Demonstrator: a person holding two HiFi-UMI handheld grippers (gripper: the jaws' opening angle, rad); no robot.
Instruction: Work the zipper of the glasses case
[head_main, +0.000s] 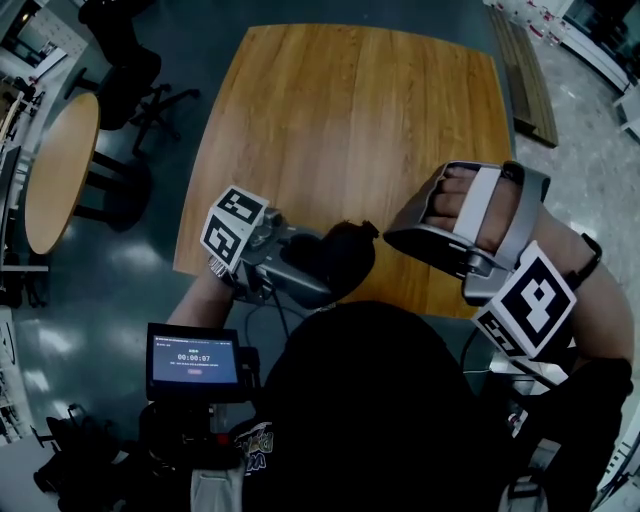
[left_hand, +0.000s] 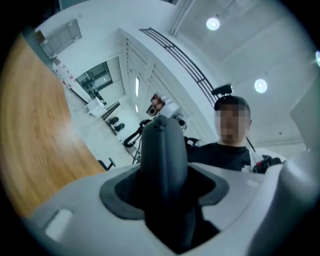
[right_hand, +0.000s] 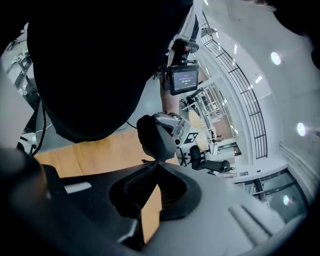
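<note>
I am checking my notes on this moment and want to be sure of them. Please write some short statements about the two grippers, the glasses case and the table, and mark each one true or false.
1. The left gripper grips the glasses case between its jaws. True.
2. The jaws of the right gripper stand wide apart. False: they are together, with the tips close to one end of the case.
3. The case lies loose on the wooden table, and nothing touches it. False: the left gripper holds it in its jaws.
4. A small lit screen shows near the person's left arm. True.
</note>
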